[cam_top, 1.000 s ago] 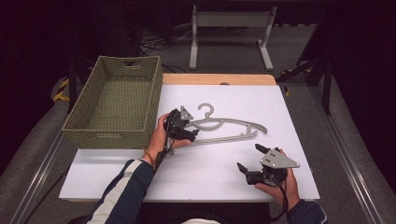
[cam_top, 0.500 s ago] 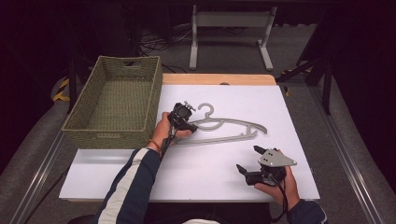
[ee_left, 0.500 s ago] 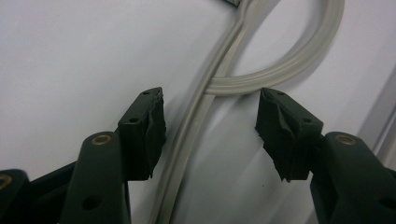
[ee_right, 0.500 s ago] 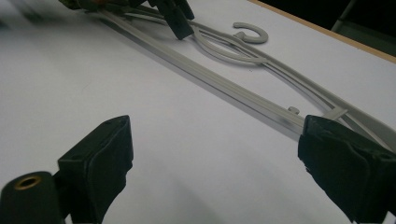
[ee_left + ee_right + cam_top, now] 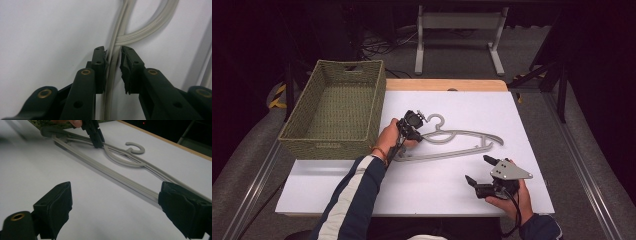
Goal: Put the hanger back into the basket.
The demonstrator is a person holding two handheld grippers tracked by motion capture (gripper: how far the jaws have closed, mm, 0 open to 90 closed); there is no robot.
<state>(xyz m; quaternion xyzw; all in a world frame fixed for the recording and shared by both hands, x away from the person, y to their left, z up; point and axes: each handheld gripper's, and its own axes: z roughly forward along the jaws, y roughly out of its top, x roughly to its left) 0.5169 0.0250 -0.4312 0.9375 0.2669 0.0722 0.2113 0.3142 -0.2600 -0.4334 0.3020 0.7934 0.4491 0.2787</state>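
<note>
While the hanger (image 5: 452, 142) lies flat on the white table (image 5: 362, 182) beside the basket (image 5: 334, 107), its upper arm is straddled, barely gapped, by the left gripper (image 5: 113, 58); the right gripper (image 5: 477, 172) is held wide open, empty.

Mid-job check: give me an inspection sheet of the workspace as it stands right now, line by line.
Surface: white table top, wooden strip along the far edge.
Job's things: grey plastic hanger lying flat; woven basket at the left, nothing seen inside.
Clutter: nothing seen.
Grippers: left gripper straddles the hanger's upper bar near the hook, a gap at one finger, not clamped; right gripper open above the table, near the hanger's right end.
Cables: one trailing from the right gripper by the wrist.
Surroundings: dark room, metal stand beyond the table, grey floor.
</note>
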